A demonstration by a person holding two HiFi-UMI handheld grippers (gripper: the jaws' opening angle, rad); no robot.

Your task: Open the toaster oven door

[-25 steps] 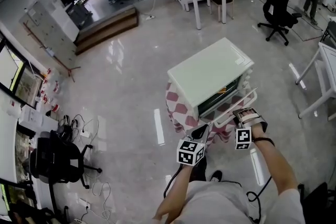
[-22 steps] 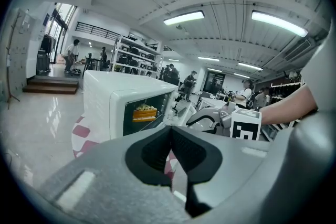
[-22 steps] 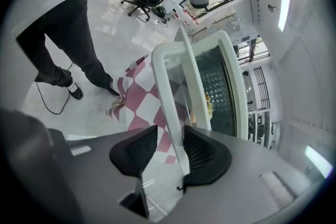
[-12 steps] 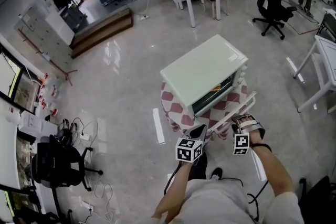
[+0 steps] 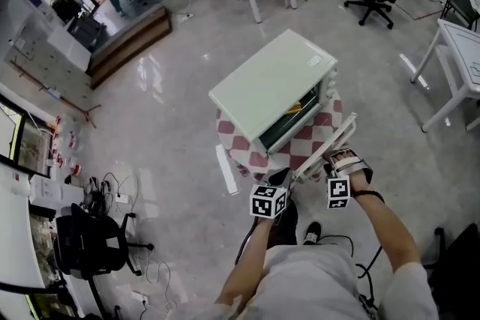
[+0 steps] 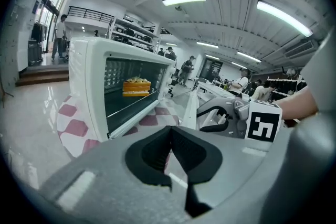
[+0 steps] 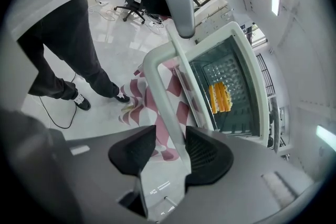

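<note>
R gripper [image 7: 170,136] has its jaws apart w/ the door handle [image 7: 164,93] of the toaster oven [image 5: 271,82] running lengthwise btwn them. The white bar lies close against one pad, w/ a clear gap to the other, so there's no squeeze on it. The door [image 5: 324,140] is open, swung down and out from the oven front toward both grippers, and its handle edge is the part nearest them. L gripper [image 6: 169,129] is closed, pads meeting tip to tip w/ nothing btwn them. It hovers just beside the handle's near end, to the L of the R gripper, and whether it touches the bar can't be told. The oven itself sits straight ahead of both grippers, just beyond the dropped door, w/ its cavity open to view. Inside, ahead of the L gripper's tips, an orange food item [image 6: 136,86] rests on the wire rack. The oven stands on a red-and-white checked cloth [image 5: 238,145], which shows below and in front of the jaws. The holder's dark-trousered legs are off to the R gripper's L side.
</note>
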